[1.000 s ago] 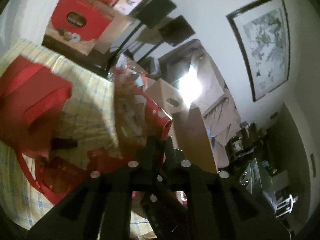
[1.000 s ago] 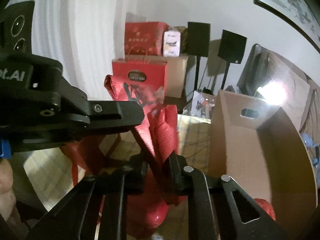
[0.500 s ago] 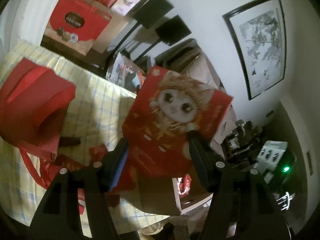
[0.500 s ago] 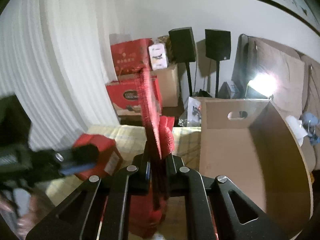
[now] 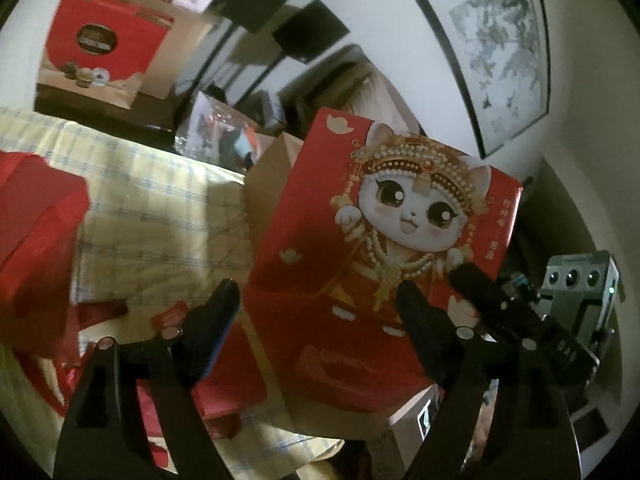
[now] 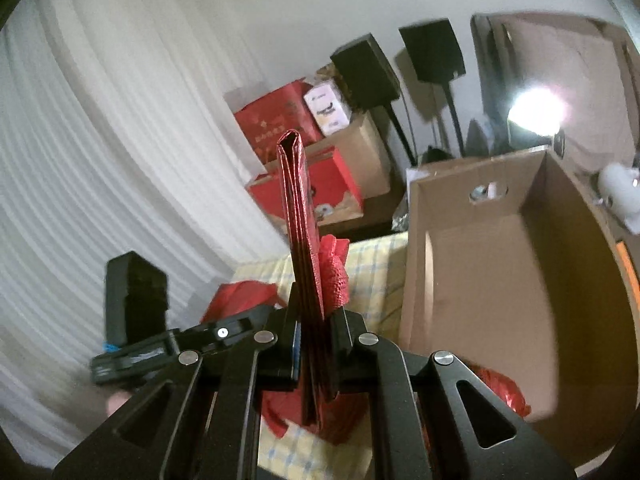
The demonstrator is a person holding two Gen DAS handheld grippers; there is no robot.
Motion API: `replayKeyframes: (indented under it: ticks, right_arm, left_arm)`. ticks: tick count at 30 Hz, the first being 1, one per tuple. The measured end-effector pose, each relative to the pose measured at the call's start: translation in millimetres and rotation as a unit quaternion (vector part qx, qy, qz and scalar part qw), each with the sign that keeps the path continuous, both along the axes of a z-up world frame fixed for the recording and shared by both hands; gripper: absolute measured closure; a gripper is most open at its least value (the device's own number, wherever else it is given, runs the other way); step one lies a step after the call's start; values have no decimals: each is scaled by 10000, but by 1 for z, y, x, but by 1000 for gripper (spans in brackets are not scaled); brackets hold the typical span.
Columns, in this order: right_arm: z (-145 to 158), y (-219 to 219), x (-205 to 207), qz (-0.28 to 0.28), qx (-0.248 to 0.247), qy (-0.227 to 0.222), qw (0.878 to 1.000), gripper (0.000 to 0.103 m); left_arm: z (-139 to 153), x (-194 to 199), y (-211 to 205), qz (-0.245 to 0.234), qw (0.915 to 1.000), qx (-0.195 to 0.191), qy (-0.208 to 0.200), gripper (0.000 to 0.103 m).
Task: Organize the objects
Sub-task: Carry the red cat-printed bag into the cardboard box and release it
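Observation:
A flat red paper bag with a cartoon cat print (image 5: 384, 248) hangs in front of my left gripper (image 5: 320, 320), whose jaws stand wide apart and empty. My right gripper (image 6: 314, 328) is shut on that folded red bag (image 6: 300, 232), seen edge-on and upright; its fingers (image 5: 488, 296) pinch the bag's lower right edge in the left wrist view. An open cardboard box (image 6: 488, 272) stands to the right on the yellow checked cloth (image 5: 160, 216).
Red bags (image 5: 36, 232) and red packets (image 5: 232, 380) lie on the cloth. Red gift boxes (image 5: 100, 40) on cartons and two black speakers (image 6: 432, 48) stand at the back wall. White curtain (image 6: 100, 160) on the left.
My left gripper opened and let go of the cat-print bag. My right gripper keeps hold of it and has turned it upright, moving toward the cardboard box.

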State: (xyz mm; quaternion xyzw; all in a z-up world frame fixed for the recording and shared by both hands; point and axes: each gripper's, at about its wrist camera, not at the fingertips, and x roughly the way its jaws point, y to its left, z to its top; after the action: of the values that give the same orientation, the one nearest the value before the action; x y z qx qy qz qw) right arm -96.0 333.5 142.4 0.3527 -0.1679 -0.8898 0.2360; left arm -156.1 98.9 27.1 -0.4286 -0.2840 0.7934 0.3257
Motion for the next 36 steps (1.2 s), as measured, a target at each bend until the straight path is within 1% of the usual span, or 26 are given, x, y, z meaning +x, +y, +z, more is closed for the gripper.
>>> replayKeyframes:
  ticks: [7,8,9,10,12,14,16,17,18,20,25,26,28,30,34,36]
  right_arm:
    - [-2,27,-7,34,-261,-314,9992,93]
    - [-2,30,-9,38,-291,-343,9990,93]
    - [-2,33,-11,39,-322,-373,9988,93]
    - [-1,37,-13,34,-348,-407,9986,93]
    - [1,42,-16,-34,-285,-442,9986,93]
    - [3,47,-21,-112,-142,-468,9987,93]
    - [5,52,-27,-162,25,-505,9986,93]
    - [7,53,-31,-180,129,-521,9984,93]
    - [9,55,-34,-200,231,-530,9981,93]
    - [12,58,-42,-224,393,-554,9974,93]
    - [20,77,-66,-438,643,-596,9952,94]
    - [20,80,-71,-474,687,-625,9945,93]
    - [17,87,-79,-528,845,-701,9925,94]
    - [8,93,-88,-506,907,-851,9909,94]
    - [-16,95,-106,-475,1051,-1142,9867,94]
    - [-29,95,-114,-449,1060,-1255,9854,94]
  left_arm:
    - [-9,-9,21,-296,9994,28,-195,26]
    - [-10,-11,25,-358,9991,52,-218,29]
    - [-10,-12,29,-445,9987,73,-258,39]
    - [-10,-13,35,-533,9981,71,-293,44]
    - [-9,-15,44,-682,9971,93,-328,66]
    - [-5,-17,53,-739,9968,5,-306,74]
    - [0,-19,65,-792,9965,-147,-223,78]
    - [3,-20,72,-840,9961,-193,-204,84]
    - [5,-21,78,-887,9956,-234,-194,86]
    - [11,-25,94,-976,9944,-353,-178,86]
    - [24,-32,114,-960,9940,-526,-79,85]
    - [26,-32,117,-949,9939,-567,-43,85]
    - [30,-33,120,-924,9936,-644,23,80]
    - [31,-35,120,-876,9940,-656,30,74]
    - [24,-40,115,-779,9942,-738,-47,72]
    - [19,-43,111,-731,9942,-777,-105,66]
